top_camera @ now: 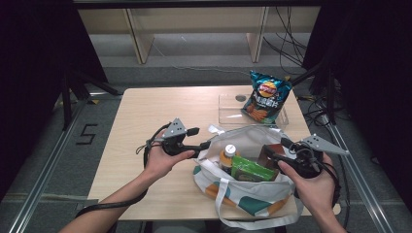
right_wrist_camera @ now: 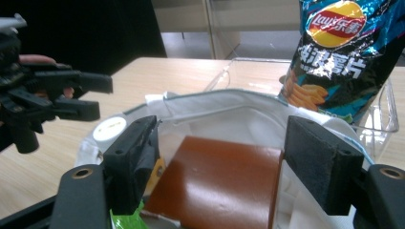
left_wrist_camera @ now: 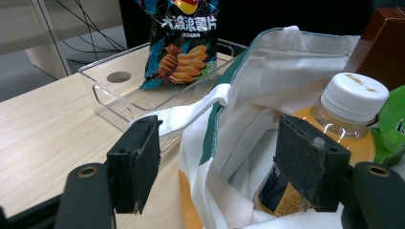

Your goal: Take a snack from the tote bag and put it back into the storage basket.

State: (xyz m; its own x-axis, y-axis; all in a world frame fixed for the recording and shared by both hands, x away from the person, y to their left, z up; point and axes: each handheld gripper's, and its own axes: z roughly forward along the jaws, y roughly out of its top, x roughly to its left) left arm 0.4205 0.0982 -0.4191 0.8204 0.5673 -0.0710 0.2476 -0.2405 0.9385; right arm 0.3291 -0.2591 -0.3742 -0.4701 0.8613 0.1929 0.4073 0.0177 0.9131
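A white tote bag (top_camera: 243,199) with green and orange patches stands open at the table's front right. Inside it are an orange juice bottle (top_camera: 228,155) with a white cap (left_wrist_camera: 353,95), a green packet (top_camera: 250,172) and a brown box (right_wrist_camera: 219,186). My left gripper (top_camera: 199,138) is open at the bag's left side, and the bag's rim (left_wrist_camera: 215,102) hangs loose between its jaws. Over the bag's right side my right gripper (right_wrist_camera: 222,138) is open too. The brown box lies between its wide jaws, and the pads do not press on it.
A blue chips bag (top_camera: 266,97) leans in a clear plastic tray (top_camera: 228,109) at the back right of the wooden table (top_camera: 145,111). Cables trail from both grippers. A wooden shelf and loose cables lie on the floor beyond the table.
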